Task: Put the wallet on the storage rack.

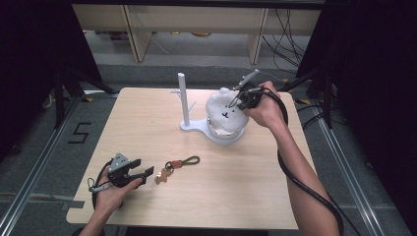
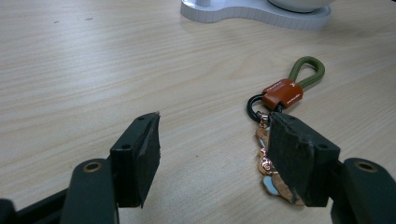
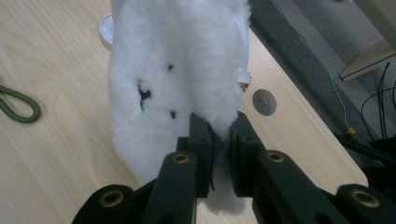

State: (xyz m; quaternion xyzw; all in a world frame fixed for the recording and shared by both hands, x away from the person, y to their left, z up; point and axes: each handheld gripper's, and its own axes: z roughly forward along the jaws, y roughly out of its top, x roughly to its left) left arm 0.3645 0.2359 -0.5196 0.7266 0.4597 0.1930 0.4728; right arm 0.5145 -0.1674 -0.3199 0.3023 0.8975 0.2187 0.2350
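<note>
Right gripper view: my right gripper (image 3: 219,140) is pinching the white plush hat (image 3: 177,70); left gripper (image 2: 215,154) is gaping beside the keychain (image 2: 280,93), its orange tag's writing unreadable.

Even overhead light, table (image 1: 147,123) bright, surroundings dark; soft short shadows, no glare; both gripper views blur at near jaws.

The high view looks forward and down over my whole surface (image 1: 147,206). My left hand-held gripper (image 2: 212,154) carries a camera skimming low, close to the keychain (image 2: 285,93); the right one presses near the white plush (image 3: 177,60). All share the white stand (image 1: 196,125).
</note>
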